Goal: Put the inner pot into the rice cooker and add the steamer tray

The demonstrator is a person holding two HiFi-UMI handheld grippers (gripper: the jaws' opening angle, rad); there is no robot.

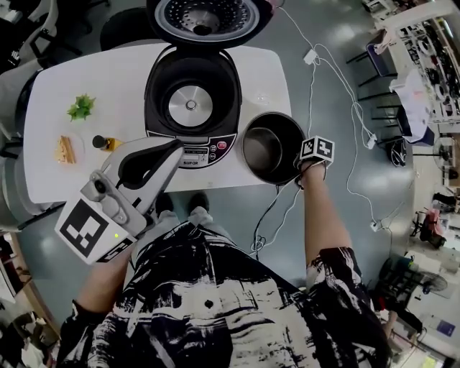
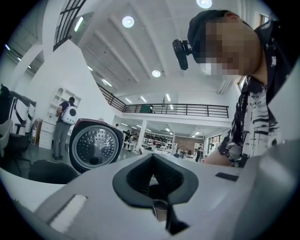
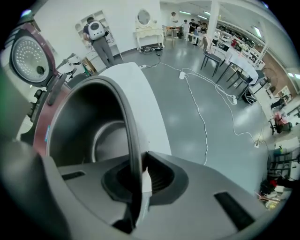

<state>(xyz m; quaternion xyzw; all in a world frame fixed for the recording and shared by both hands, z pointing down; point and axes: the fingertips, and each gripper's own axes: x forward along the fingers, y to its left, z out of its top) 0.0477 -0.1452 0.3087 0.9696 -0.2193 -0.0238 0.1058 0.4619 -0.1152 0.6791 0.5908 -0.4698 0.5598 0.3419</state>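
Jaws of right gripper (image 3: 140,182) pinch inner pot (image 3: 86,124) rim — empty.

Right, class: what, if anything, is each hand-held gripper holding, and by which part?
The right hand-held gripper pinches the inner pot by its rim; the left hand-held gripper holds nothing.

Rice cooker (image 1: 159,79) well open above; raised lid (image 1: 203,18) behind.
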